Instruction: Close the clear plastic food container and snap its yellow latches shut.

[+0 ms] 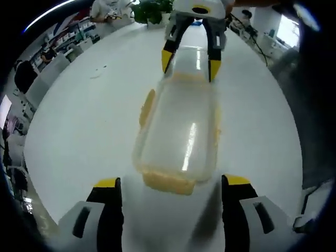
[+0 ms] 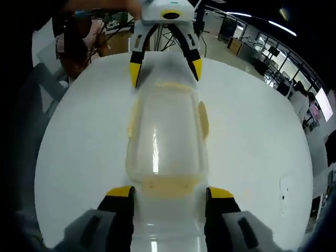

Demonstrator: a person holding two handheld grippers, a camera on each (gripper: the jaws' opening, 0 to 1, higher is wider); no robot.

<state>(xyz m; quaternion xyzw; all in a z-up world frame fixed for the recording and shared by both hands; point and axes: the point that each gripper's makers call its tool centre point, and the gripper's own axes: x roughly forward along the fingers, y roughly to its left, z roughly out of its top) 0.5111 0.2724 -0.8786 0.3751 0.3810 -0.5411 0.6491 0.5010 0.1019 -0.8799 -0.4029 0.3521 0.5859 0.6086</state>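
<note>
The clear plastic food container point(image 1: 178, 126) lies lengthwise on the white table point(image 1: 84, 131) with its lid on top. Yellow latches show on its long sides point(image 1: 147, 107) and on its near end point(image 1: 169, 181). My left gripper point(image 1: 172, 182) is open, its yellow-tipped jaws standing either side of that near end. My right gripper point(image 1: 190, 59) straddles the far end, facing me. In the right gripper view the container point(image 2: 165, 136) runs away from my open right gripper point(image 2: 170, 192) toward the left gripper point(image 2: 165, 65). A side latch point(image 2: 203, 119) flares outward.
The white table point(image 2: 252, 147) stretches wide on both sides of the container. A potted plant point(image 1: 152, 11) and seated people are at its far edge. Office desks and chairs point(image 1: 50, 68) line the room beyond. A person's dark sleeve point(image 1: 310, 105) hangs at the right.
</note>
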